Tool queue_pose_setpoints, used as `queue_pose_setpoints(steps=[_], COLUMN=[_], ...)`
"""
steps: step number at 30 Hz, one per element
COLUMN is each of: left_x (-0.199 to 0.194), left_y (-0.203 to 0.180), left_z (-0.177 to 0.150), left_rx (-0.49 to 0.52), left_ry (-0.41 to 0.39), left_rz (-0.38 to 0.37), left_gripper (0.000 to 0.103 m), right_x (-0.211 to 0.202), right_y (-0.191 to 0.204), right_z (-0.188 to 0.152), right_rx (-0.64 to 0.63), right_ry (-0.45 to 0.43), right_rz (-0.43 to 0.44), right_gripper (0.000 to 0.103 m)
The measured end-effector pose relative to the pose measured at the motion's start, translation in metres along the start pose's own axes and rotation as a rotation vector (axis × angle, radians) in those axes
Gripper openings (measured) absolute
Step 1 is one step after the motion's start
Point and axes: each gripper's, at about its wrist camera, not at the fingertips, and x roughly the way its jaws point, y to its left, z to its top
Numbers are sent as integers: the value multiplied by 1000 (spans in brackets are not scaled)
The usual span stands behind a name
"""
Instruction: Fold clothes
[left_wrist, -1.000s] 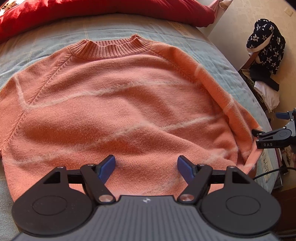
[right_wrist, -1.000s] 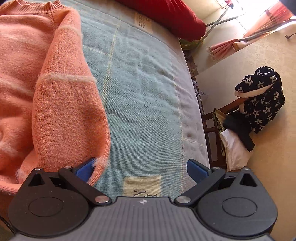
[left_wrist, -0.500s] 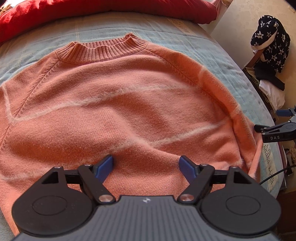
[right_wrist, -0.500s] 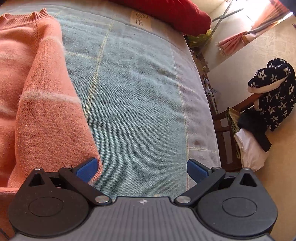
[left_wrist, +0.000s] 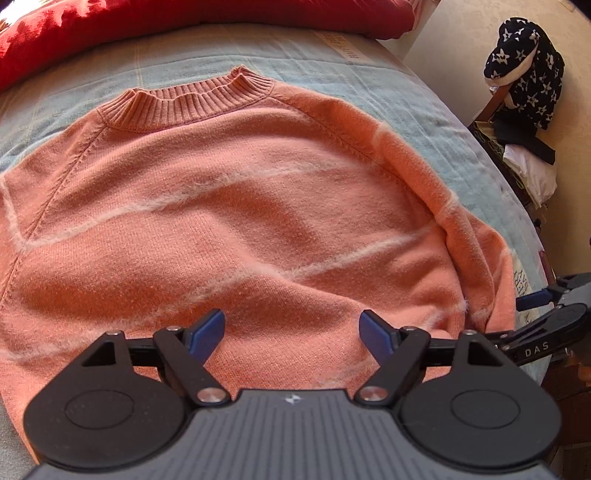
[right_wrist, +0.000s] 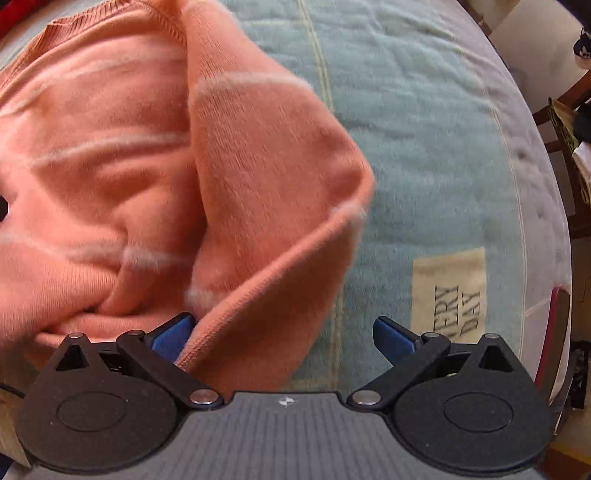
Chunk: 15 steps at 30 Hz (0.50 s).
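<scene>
My left gripper (left_wrist: 291, 330) hangs jaws released over the fuzzy coral sweater (left_wrist: 229, 221), spread flat on the bed (right_wrist: 424, 147). My right gripper (right_wrist: 284, 332), jaws wide, straddles the ribbed cuff (right_wrist: 258, 288); bare quilted blanket lies rightward.

A home bedroom: blanketed bed (left_wrist: 424, 107), red pillow (left_wrist: 184, 22), clothes-laden chair (left_wrist: 524, 122).

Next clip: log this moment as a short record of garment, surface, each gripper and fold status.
garment: orange knit sweater with pale fuzzy stripes, spread flat, collar away from the camera
surface: pale blue bed blanket
left gripper: open over the hem
right gripper: open, sleeve cuff between its fingers, unclamped
fold status: no fold made yet
</scene>
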Motion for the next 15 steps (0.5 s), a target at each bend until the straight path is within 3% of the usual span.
queue_pose_setpoints(steps=[3, 6, 8, 11, 13, 15], left_x=[-3, -6, -7, -7, -7, -6], left_y=[0, 0, 0, 0, 0, -2], left_z=[-5, -9, -10, -11, -11, -12], left_rx=[-6, -3, -1, -3, -8, -4], left_ry=[3, 0, -1, -4, -5, -4], left_rz=[-3, 0, 0, 7, 7, 9], left_gripper=[80, 80, 80, 80, 80, 79], right_x=[1, 1, 0, -3, -12, -23], right_y=[-12, -22, -37, -56, -65, -68], right_z=[-15, -24, -21, -15, -10, -8], right_rx=[-36, -130, -128, -131, -90, -52], right_ry=[50, 37, 24, -30, -63, -105], right_rz=[-45, -215, -297, -490, -497, -401], right_gripper=[103, 103, 103, 103, 103, 103])
